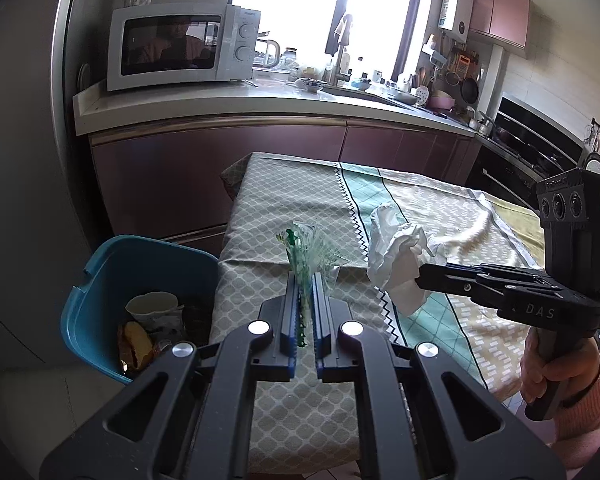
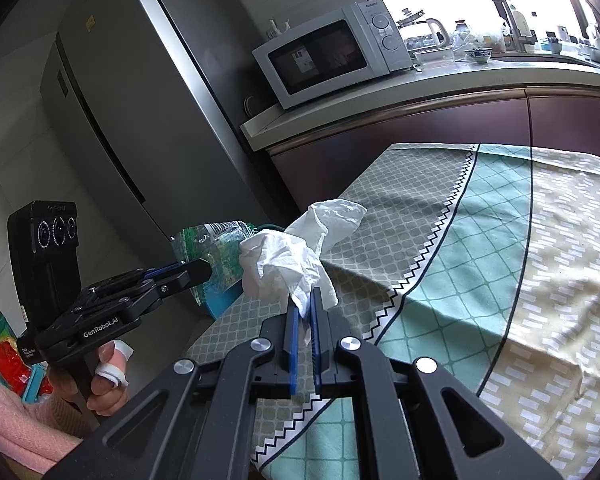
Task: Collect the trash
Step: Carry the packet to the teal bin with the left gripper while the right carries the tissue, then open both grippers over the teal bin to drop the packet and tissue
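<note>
My left gripper [image 1: 305,276] is shut on a clear plastic wrapper with green print [image 1: 310,250], held above the left edge of the table. In the right wrist view that wrapper [image 2: 216,248] sticks out of the left gripper [image 2: 208,270] at the left. My right gripper [image 2: 305,292] is shut on a crumpled white tissue [image 2: 288,256], lifted off the cloth. From the left wrist view the tissue [image 1: 396,252] hangs at the tip of the right gripper [image 1: 420,274]. A blue trash bin [image 1: 100,280] stands on the floor left of the table, with a cup and wrappers inside.
The table wears a patterned cloth [image 1: 440,340] in grey, teal and beige. Behind it runs a counter with a white microwave [image 1: 180,46], a kettle and dishes. A tall grey fridge [image 2: 112,92] stands at the left. A hand in a pink sleeve [image 1: 572,380] holds the right gripper.
</note>
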A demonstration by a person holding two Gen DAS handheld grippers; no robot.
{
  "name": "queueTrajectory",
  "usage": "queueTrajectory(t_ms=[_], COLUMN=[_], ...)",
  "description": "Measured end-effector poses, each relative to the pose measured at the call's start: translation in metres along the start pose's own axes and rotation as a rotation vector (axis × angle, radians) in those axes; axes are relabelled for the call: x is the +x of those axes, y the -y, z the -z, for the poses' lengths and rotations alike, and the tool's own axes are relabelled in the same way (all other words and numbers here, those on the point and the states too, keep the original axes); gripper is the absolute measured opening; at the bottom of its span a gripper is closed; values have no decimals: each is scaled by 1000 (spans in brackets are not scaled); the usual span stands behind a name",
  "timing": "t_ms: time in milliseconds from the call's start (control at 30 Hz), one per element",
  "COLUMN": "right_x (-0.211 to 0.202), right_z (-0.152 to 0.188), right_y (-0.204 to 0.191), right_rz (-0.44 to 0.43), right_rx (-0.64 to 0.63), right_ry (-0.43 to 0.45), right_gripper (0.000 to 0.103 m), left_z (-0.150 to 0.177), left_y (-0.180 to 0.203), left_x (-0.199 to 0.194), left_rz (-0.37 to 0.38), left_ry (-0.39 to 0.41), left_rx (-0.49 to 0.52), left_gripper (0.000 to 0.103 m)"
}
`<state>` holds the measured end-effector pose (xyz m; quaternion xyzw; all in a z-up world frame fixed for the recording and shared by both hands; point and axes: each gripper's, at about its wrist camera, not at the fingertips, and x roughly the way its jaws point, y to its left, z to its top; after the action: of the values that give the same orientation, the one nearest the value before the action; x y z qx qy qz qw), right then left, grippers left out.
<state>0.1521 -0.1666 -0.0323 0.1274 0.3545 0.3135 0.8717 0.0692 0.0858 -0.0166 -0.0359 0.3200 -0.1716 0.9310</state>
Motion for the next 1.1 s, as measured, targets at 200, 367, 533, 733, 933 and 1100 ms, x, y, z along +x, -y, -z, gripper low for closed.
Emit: queueTrajectory(t_ms=[200, 367, 533, 733, 933, 1100], right_x=[22, 41, 62, 89, 114, 134], right_z=[-9, -17, -26, -38, -45, -48], right_y=[-14, -28, -41, -50, -55, -59], right_rz=[-41, -71, -92, -113, -113, -112], right_rx=[-29, -61, -84, -95, -102, -108], right_ry=[-32, -56, -79, -106, -141, -175], right_gripper=[5, 5, 5, 5, 5, 5], left_z=[-1, -1, 0, 1, 4, 6], left_y=[-29, -52, -77, -102, -124, -136], left_x=[-7, -13, -16, -16, -8, 3], left_rz=[-49, -92, -134, -174, -204, -221], left_ry=[17, 23, 28, 22, 4, -12], left_rx=[-43, -70, -99, -132, -156, -170], left_gripper=[7, 7, 7, 7, 7, 8])
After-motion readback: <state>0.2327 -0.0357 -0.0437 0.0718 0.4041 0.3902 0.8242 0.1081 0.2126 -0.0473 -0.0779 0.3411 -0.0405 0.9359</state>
